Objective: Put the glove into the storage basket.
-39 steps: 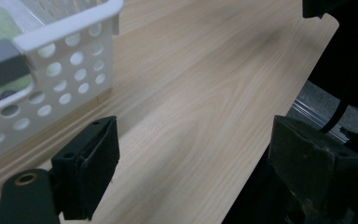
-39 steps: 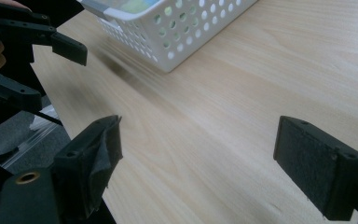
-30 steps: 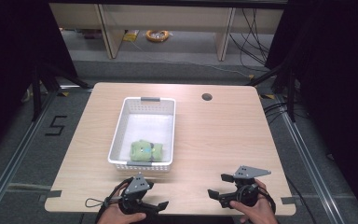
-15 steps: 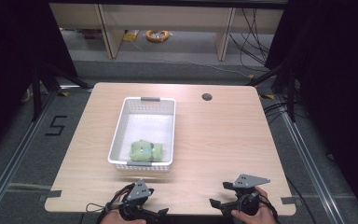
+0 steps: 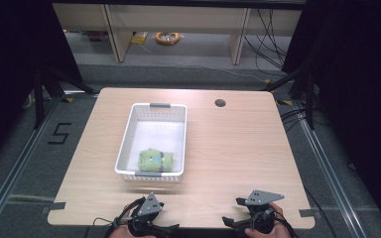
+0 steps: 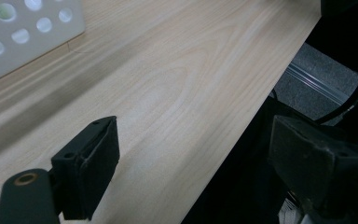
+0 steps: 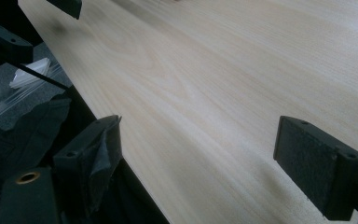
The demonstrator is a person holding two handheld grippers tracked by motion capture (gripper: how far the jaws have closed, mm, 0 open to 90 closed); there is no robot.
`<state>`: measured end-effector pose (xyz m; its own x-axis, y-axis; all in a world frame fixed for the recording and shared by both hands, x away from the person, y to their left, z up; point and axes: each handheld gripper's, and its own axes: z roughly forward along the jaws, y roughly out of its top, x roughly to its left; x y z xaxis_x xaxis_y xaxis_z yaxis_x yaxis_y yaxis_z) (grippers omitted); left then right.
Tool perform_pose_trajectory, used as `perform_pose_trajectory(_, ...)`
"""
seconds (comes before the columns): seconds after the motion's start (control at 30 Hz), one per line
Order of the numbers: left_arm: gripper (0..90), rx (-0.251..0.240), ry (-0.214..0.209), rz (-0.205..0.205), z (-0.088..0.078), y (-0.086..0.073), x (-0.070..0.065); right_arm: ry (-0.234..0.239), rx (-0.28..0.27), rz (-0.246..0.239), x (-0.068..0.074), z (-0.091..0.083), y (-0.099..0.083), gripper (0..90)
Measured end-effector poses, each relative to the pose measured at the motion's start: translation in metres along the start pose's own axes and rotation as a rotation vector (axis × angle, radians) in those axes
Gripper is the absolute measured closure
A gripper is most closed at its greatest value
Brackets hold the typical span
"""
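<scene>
Overhead, one basket [image 5: 127, 138] on the worktop [image 5: 238, 148] holds one green toy [image 5: 155, 160] at its near end; two tools, left [image 5: 151, 229] and right [image 5: 238, 223], have drawn back to the near edge. Left gripper view: jaws spread, straddling that edge. Right gripper view: jaws spread likewise.

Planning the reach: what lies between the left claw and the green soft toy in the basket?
In the high view, bare tabletop, then the white basket's near wall, separates the left claw from the green soft toy.
</scene>
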<state>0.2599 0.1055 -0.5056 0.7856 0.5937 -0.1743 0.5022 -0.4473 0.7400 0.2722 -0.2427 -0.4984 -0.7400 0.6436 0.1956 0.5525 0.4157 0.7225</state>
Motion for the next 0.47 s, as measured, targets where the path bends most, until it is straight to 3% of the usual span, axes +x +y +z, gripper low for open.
perform_pose_trajectory(0.13, 15.7, -0.022, 0.002, -0.016, 0.0008, 0.0002, -0.0003, 0.004, 0.002, 0.001, 0.0000, 0.0003, 0.0000, 16.1)
perform_pose_trajectory(0.17, 15.7, -0.003, 0.009, 0.005, -0.0005, 0.0005, 0.0013, 0.012, 0.001, -0.004, -0.0002, 0.0008, 0.0001, 16.0)
perform_pose_trajectory(0.2, 15.7, -0.024, 0.001, -0.017, 0.0008, 0.0003, -0.0005, 0.017, -0.001, -0.007, -0.0005, 0.0010, 0.0002, 16.1)
perform_pose_trajectory(0.33, 15.7, -0.024, 0.001, -0.020, 0.0012, 0.0002, -0.0008, 0.000, -0.013, 0.003, -0.0004, -0.0003, 0.0003, 16.0)
perform_pose_trajectory(0.37, 15.6, -0.025, 0.001, -0.019, 0.0010, 0.0003, -0.0007, 0.021, -0.006, 0.004, -0.0016, -0.0004, 0.0007, 16.1)
perform_pose_trajectory(0.4, 15.7, 0.003, 0.008, 0.014, -0.0010, 0.0008, 0.0019, 0.017, -0.014, -0.005, -0.0021, -0.0001, 0.0007, 16.1)
perform_pose_trajectory(0.43, 15.7, -0.004, 0.014, -0.019, 0.0000, 0.0002, 0.0008, 0.007, -0.006, 0.034, 0.0005, -0.0016, 0.0001, 16.1)
perform_pose_trajectory(0.47, 15.7, -0.006, 0.006, -0.018, -0.0003, 0.0004, 0.0007, 0.004, -0.010, 0.024, -0.0006, -0.0016, 0.0001, 16.1)
